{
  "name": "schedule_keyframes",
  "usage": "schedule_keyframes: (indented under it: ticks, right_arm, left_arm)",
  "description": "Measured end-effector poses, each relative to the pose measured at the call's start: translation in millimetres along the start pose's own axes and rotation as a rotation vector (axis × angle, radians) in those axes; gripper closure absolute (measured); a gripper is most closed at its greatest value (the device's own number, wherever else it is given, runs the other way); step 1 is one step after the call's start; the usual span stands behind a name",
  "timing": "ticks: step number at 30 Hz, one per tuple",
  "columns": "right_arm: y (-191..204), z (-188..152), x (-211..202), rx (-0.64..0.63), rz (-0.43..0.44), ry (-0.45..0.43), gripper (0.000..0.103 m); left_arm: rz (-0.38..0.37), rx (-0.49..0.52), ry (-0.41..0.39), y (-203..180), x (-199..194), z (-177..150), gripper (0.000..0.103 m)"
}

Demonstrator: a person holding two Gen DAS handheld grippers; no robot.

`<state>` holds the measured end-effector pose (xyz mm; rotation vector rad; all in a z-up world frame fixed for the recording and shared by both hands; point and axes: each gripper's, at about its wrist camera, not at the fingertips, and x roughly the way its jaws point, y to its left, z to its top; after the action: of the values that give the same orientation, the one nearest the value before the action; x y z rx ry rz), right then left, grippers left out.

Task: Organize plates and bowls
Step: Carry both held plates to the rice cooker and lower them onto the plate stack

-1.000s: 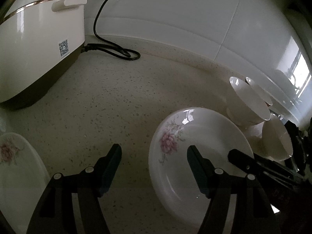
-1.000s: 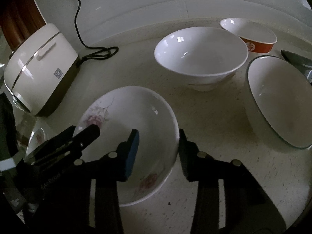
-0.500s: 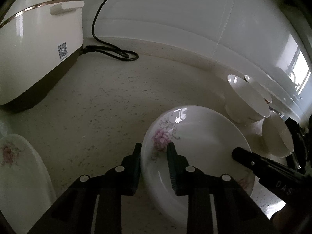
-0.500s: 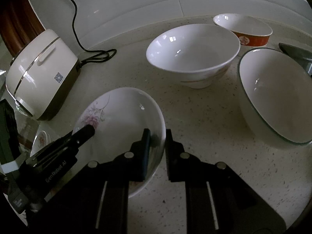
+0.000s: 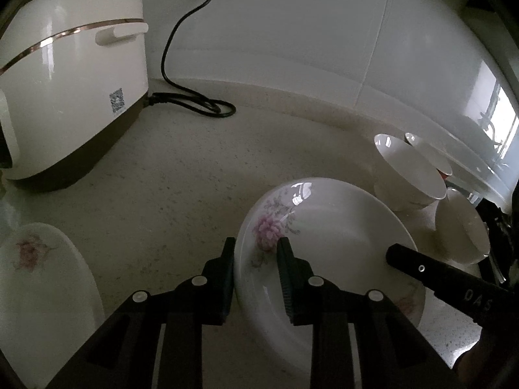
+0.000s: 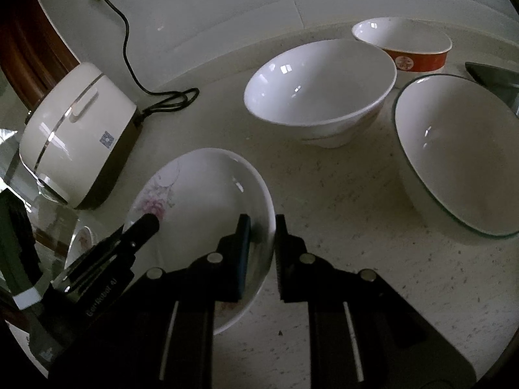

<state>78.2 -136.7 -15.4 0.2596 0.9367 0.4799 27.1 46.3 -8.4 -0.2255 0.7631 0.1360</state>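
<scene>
A white shallow plate with a pink flower (image 5: 337,240) (image 6: 201,201) lies on the speckled counter between both grippers. My left gripper (image 5: 254,253) is shut on the plate's left rim, one finger inside and one outside. My right gripper (image 6: 262,230) is shut on the opposite rim the same way. Each gripper shows in the other's view: the right gripper (image 5: 399,254) over the plate's right side, the left gripper (image 6: 146,225) by the flower. A second floral plate (image 5: 39,285) (image 6: 81,240) lies further left.
A cream rice cooker (image 5: 65,90) (image 6: 78,129) stands at the left, its black cord (image 5: 194,103) trailing to the tiled wall. To the right stand a white bowl (image 6: 321,90), a red-sided bowl (image 6: 405,42) and a large green-rimmed bowl (image 6: 454,155).
Both grippers went from open beside the floral plate to shut on its opposite rims. Since half a second ago both views have pulled back slightly, with the grips unchanged.
</scene>
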Motion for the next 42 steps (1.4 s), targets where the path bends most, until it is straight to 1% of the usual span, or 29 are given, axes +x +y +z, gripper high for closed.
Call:
schedule_keyframes:
  ticks: [2, 6, 8, 13, 17, 22, 24, 29, 36, 42]
  right_arm:
    - [1, 0, -1, -0.004, 0.001, -0.003, 0.086]
    - [2, 1, -5, 0.006, 0.055, -0.013, 0.086]
    - [2, 1, -6, 0.007, 0.066, -0.017, 0.086]
    - [7, 1, -14, 0.002, 0.134, -0.047, 0.086]
    - [14, -1, -17, -0.018, 0.168, -0.054, 0.086]
    - [20, -4, -18, -0.033, 0.211, -0.055, 0.085]
    - [28, -6, -21, -0.051, 0.247, -0.062, 0.085]
    - [43, -9, -20, -0.092, 0.29, -0.069, 0.085]
    - [60, -17, -22, -0.14, 0.326, -0.065, 0.085]
    - [83, -25, -17, -0.183, 0.364, -0.057, 0.085]
  left_arm:
    - [0.0, -0.01, -0.002, 2, -2, 0, 0.077]
    - [0.001, -0.028, -0.015, 5, -10, -1, 0.077]
    - [-0.001, -0.033, -0.025, 7, -15, 0, 0.077]
    - [0.007, -0.044, -0.07, 11, -31, 3, 0.077]
    - [0.006, -0.055, -0.096, 19, -41, 8, 0.077]
    - [0.03, -0.059, -0.124, 27, -56, 8, 0.077]
    - [0.039, -0.065, -0.128, 31, -60, 6, 0.077]
    - [0.053, -0.085, -0.143, 45, -72, 0, 0.077]
    - [0.081, -0.1, -0.17, 59, -86, -3, 0.077]
    - [0.104, -0.147, -0.173, 83, -96, -8, 0.077]
